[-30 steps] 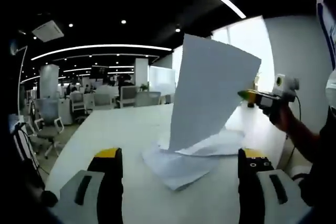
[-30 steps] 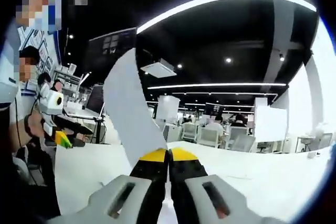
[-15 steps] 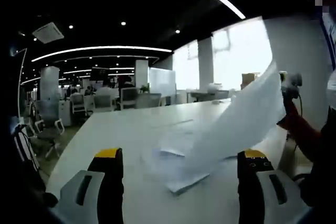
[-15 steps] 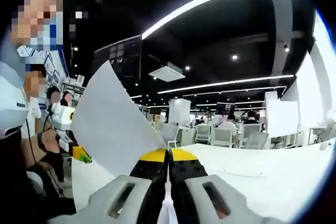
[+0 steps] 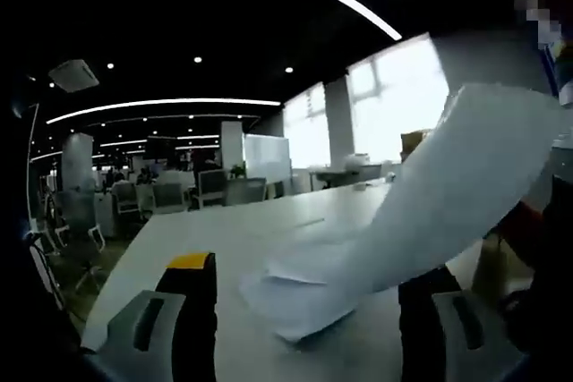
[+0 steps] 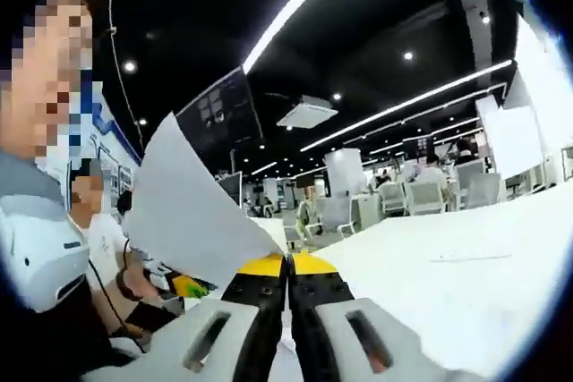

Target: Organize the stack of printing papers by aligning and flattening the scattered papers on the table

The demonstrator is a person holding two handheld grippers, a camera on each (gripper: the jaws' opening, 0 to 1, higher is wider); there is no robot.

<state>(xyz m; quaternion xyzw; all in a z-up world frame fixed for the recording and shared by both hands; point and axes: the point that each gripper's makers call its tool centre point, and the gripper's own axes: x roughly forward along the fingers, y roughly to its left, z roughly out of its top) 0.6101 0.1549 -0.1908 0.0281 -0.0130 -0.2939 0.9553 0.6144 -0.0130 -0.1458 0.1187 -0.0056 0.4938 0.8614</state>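
A loose pile of white printing papers (image 5: 291, 297) lies on the white table (image 5: 197, 239), just ahead of my left gripper (image 5: 309, 266). That gripper is open with nothing between its jaws. One white sheet (image 5: 457, 190) hangs in the air at the right and covers the tip of the left gripper's right jaw. In the right gripper view, my right gripper (image 6: 287, 264) is shut on a corner of this sheet (image 6: 183, 212), which fans up and to the left. The left gripper's yellow tip (image 6: 186, 287) peeks out below the sheet.
The long white table (image 6: 466, 257) stretches far ahead. Office chairs (image 5: 166, 194) and desks stand beyond its far end. A person's sleeve (image 5: 528, 225) shows at the right, and the person's torso (image 6: 40, 248) fills the left side of the right gripper view.
The held sheet has swung down and nearer to the left gripper, now hiding its right jaw tip. The right gripper has tilted, still shut on the sheet. The left gripper stays open.
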